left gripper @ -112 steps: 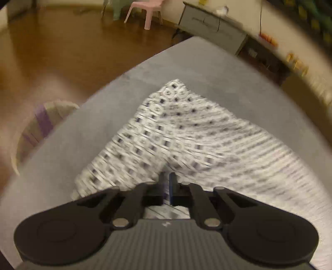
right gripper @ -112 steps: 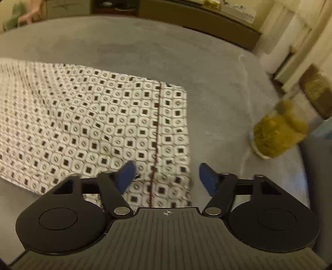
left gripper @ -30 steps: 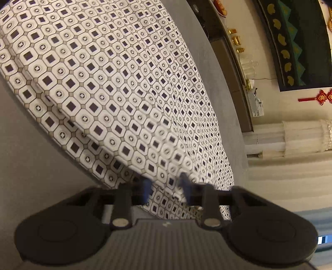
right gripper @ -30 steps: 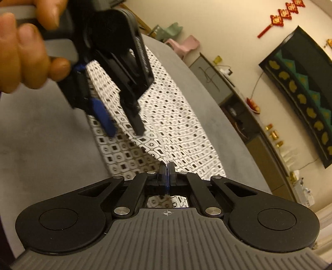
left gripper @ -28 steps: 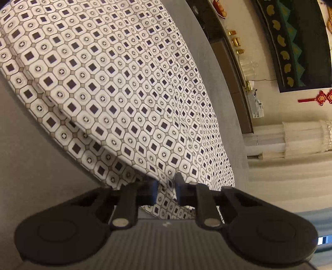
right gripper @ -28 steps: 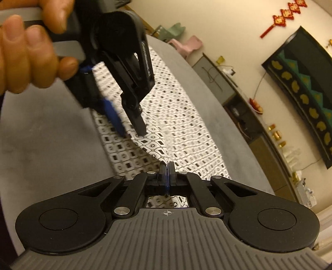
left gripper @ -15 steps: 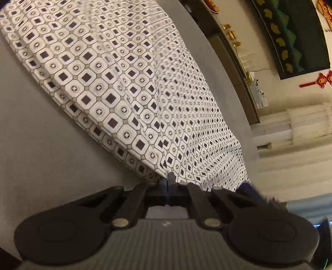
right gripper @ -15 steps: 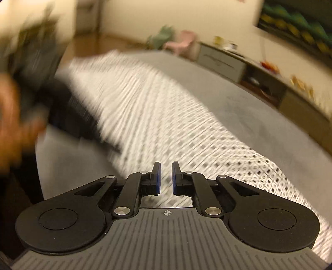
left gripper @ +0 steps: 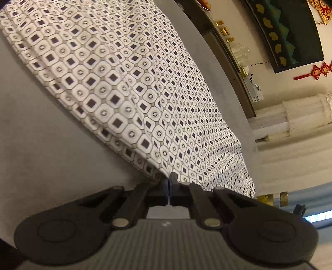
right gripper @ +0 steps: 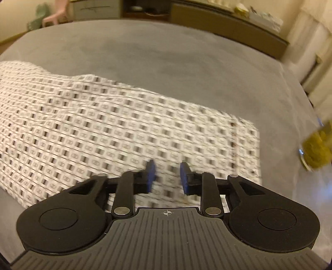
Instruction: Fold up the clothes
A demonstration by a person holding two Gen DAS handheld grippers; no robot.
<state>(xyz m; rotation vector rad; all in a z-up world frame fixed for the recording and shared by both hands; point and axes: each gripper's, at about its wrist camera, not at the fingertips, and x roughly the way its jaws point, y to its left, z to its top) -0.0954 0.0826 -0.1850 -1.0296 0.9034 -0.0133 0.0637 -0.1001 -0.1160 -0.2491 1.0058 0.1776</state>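
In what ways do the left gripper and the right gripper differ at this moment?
The left gripper is shut, pinching the edge of the patterned cloth; the right gripper stands open, its jaws having just been opening, with nothing between its fingers. The left view is sharp; the right view is motion-blurred. Both are black with blue pads and point down at the same cloth.

no readable text, labels or numbers anywhere

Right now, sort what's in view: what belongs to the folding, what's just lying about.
Job:
- patterned cloth
- left gripper, shut on the cloth's edge
- right gripper, jaws just opening, empty over the cloth
- grey bed

Lying about:
- yellow plush toy
- pink chair
- red knot ornament
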